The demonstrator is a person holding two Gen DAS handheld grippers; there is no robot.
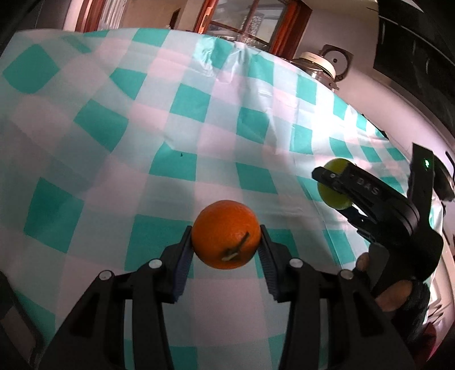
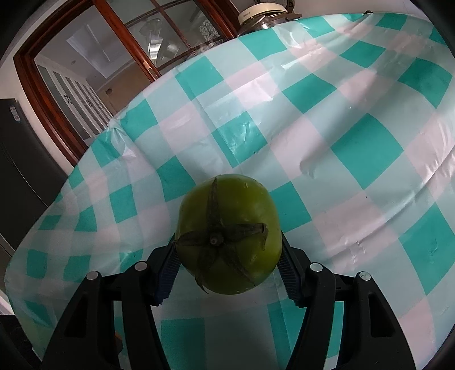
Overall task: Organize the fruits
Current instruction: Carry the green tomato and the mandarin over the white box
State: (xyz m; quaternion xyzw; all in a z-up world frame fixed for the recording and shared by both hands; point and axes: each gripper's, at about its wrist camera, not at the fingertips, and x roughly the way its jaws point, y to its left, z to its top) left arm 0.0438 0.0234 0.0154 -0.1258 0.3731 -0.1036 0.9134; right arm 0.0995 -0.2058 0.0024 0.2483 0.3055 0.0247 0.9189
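Orange in colour and round, the orange (image 1: 226,234) sits clamped between the ribbed blue pads (image 1: 182,266) of your left gripper (image 1: 226,250), stem end turned toward the camera, held above the checked tablecloth (image 1: 142,128). Your right gripper (image 2: 227,256) is closed on a green fruit (image 2: 229,234), its dark five-pointed calyx facing the lens, also above the tablecloth. In the left wrist view the right gripper (image 1: 337,186) shows to the right of the orange and well apart from it, with the green fruit (image 1: 335,185) pinched at its tip; raised letters on its black finger read "DAS", and a small green light glows on the body behind. Your right hand (image 1: 389,287) grips its handle in a dark fingerless glove. Past the far edge of the tablecloth stands a cream-lidded kitchen appliance (image 2: 263,12); its lid carries small writing too blurred to read. A wooden-framed glass door (image 2: 113,57) stands beyond the tablecloth too.
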